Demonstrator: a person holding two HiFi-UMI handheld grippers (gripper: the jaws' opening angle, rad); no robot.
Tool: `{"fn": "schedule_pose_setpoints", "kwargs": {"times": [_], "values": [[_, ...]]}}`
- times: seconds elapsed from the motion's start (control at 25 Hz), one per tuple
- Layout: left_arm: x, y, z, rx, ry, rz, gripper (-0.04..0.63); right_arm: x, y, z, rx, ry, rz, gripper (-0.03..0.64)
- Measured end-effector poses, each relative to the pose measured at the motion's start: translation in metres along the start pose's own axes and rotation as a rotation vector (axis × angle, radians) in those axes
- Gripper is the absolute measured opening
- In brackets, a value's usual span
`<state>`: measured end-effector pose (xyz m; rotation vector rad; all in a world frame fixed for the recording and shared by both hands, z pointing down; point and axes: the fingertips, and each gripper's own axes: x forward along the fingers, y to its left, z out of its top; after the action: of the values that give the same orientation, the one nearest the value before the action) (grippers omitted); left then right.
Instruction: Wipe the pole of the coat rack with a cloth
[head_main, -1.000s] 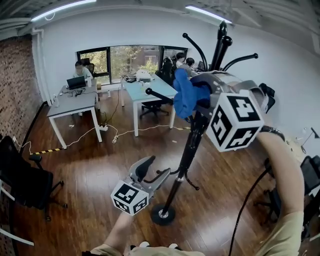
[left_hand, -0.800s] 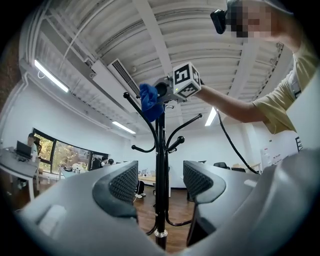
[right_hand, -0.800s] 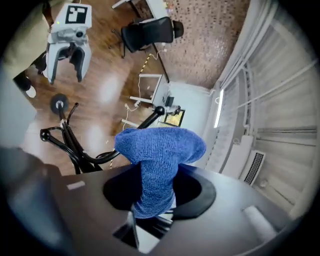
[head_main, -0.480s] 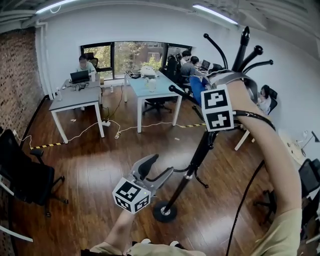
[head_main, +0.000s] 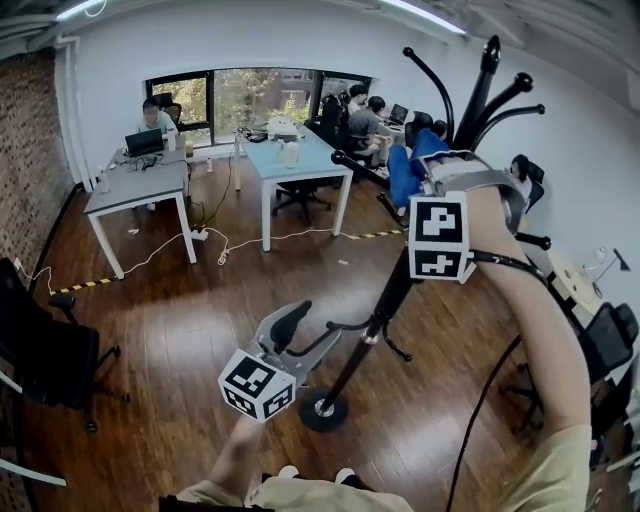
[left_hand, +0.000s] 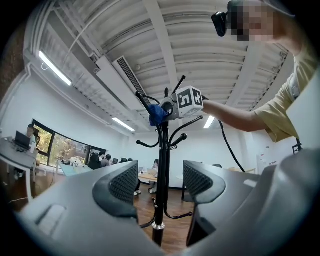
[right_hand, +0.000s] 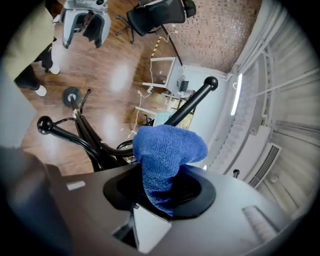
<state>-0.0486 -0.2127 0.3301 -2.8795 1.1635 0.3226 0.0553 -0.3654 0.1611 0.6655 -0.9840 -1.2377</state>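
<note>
The black coat rack pole (head_main: 386, 298) rises at a slant from its round base (head_main: 322, 410) to the hooks at the top. My right gripper (head_main: 414, 172) is up by the hooks, shut on a blue cloth (head_main: 404, 170) that lies against the upper pole. In the right gripper view the cloth (right_hand: 167, 152) bulges out of the closed jaws, with a hook arm (right_hand: 192, 104) just behind it. My left gripper (head_main: 300, 335) hangs low beside the lower pole, open and holding nothing. The left gripper view shows the pole (left_hand: 161, 190) some way beyond the open jaws.
Two desks (head_main: 135, 190) (head_main: 290, 165) with seated people stand by the far window. A black office chair (head_main: 45, 365) is at the left and another chair (head_main: 610, 345) at the right. A cable (head_main: 240, 245) trails over the wooden floor.
My right gripper with the cloth has moved away from the head camera, up and to the right along the upper pole. The left gripper has barely moved.
</note>
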Motion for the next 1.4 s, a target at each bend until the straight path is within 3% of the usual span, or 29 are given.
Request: {"fn": "schedule_pose_setpoints", "kwargs": {"times": [0.16,0.32,0.4,0.6,0.76,0.84,1.04,1.2,1.28,1.4], "values": [[-0.002,-0.002,-0.004,-0.007,0.005,-0.005,0.256,-0.004,0.001,0.0,0.081,0.07,-0.124,0.148],[-0.005,-0.002,-0.006,-0.009,0.009,0.005,0.256,-0.012,0.004,0.0,0.164,0.039,-0.161,0.147],[-0.007,-0.003,-0.006,-0.007,0.013,0.009,0.256,-0.028,-0.001,0.004,0.255,-0.063,-0.187,0.147],[-0.018,0.003,-0.006,0.004,0.005,0.022,0.255,-0.118,-0.005,0.016,0.621,-0.421,-0.271,0.147],[-0.017,0.002,-0.004,0.015,0.026,0.027,0.253,-0.163,0.049,-0.005,0.851,-0.525,-0.291,0.147],[-0.017,0.0,-0.006,0.023,0.034,0.019,0.253,-0.167,0.086,-0.021,1.007,-0.533,-0.279,0.147],[-0.011,-0.005,-0.01,0.02,0.054,0.025,0.253,-0.123,0.176,-0.061,1.373,-0.493,-0.137,0.147],[-0.011,-0.009,-0.015,0.0,0.064,0.031,0.253,-0.078,0.199,-0.058,1.625,-0.627,-0.055,0.147],[-0.009,-0.011,-0.015,0.007,0.071,0.04,0.253,-0.056,0.19,-0.047,1.69,-0.698,-0.02,0.147],[-0.005,-0.017,-0.015,0.022,0.086,0.046,0.253,-0.03,0.167,-0.039,1.694,-0.756,-0.015,0.147]]}}
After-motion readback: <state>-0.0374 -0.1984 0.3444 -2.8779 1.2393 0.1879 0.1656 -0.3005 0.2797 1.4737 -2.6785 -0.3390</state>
